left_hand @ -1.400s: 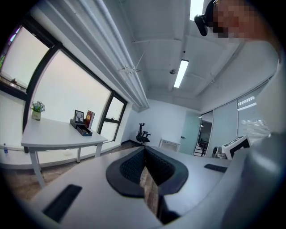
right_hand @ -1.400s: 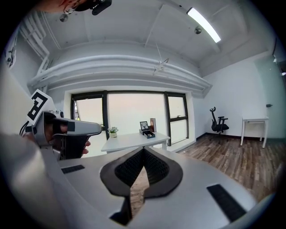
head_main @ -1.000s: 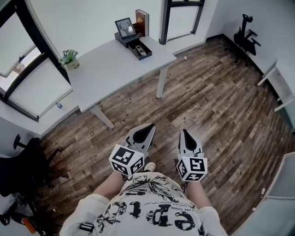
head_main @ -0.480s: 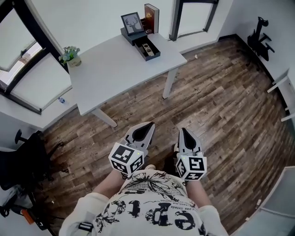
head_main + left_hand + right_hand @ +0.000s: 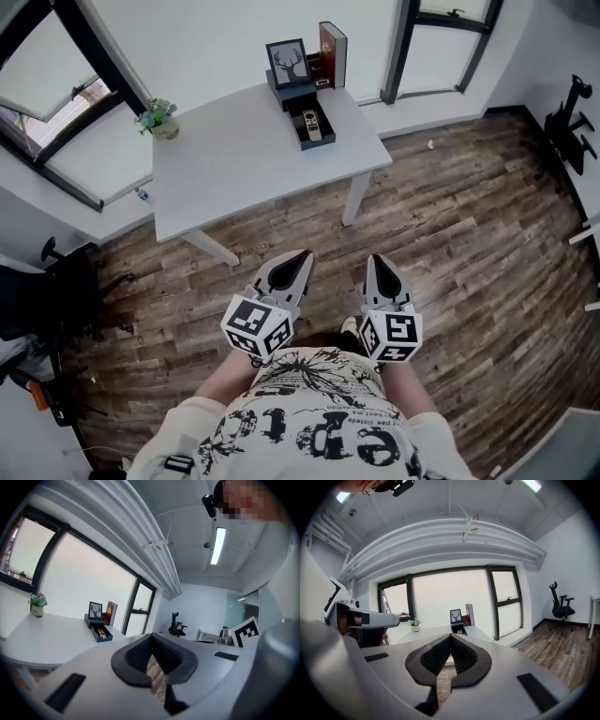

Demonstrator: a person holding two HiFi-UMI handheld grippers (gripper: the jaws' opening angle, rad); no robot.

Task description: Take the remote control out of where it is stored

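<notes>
Person is standing on the wood floor (image 5: 469, 216), well apart from the white table (image 5: 234, 159).
The left gripper (image 5: 300, 257) and right gripper (image 5: 375, 261) are holding their jaws together, empty. An open black tray (image 5: 302, 137) is sitting near the table's far edge, just beside a picture frame (image 5: 286, 64), and the remote control (image 5: 312, 123) is lying inside it.

Open wood floor (image 5: 450, 216) leads to the desk (image 5: 234, 159) at 12 o'clock; picture frame (image 5: 286, 64) and book (image 5: 332, 42) wall the open tray's (image 5: 302, 133) far side.

Left gripper (image 5: 302, 259), right gripper (image 5: 376, 264) side by side, both closed, empty.
</notes>
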